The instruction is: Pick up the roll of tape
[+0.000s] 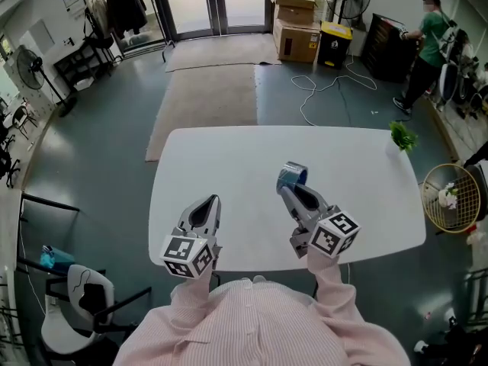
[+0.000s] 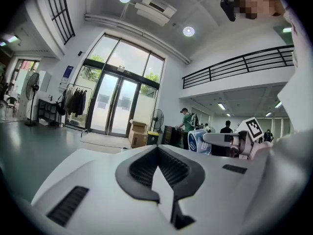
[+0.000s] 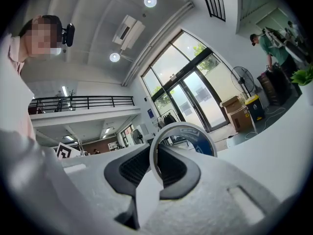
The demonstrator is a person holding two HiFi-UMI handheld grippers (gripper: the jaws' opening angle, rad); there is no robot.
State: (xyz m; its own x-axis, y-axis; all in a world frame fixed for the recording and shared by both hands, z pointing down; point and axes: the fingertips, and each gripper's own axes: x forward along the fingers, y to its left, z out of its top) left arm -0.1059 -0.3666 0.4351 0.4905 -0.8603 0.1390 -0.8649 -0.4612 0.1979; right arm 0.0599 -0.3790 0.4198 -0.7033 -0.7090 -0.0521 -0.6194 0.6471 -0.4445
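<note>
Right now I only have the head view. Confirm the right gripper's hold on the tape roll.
Observer: The right gripper view shows the right gripper with its jaws closed on the tape roll, pinching the ring's wall.
Operator: Report the left gripper.
Observer: Its own view shows the left gripper with jaws together and nothing between them.
Operator: Describe the roll's side.
Observer: In the left gripper view it is blue with white print, too small to read.
</note>
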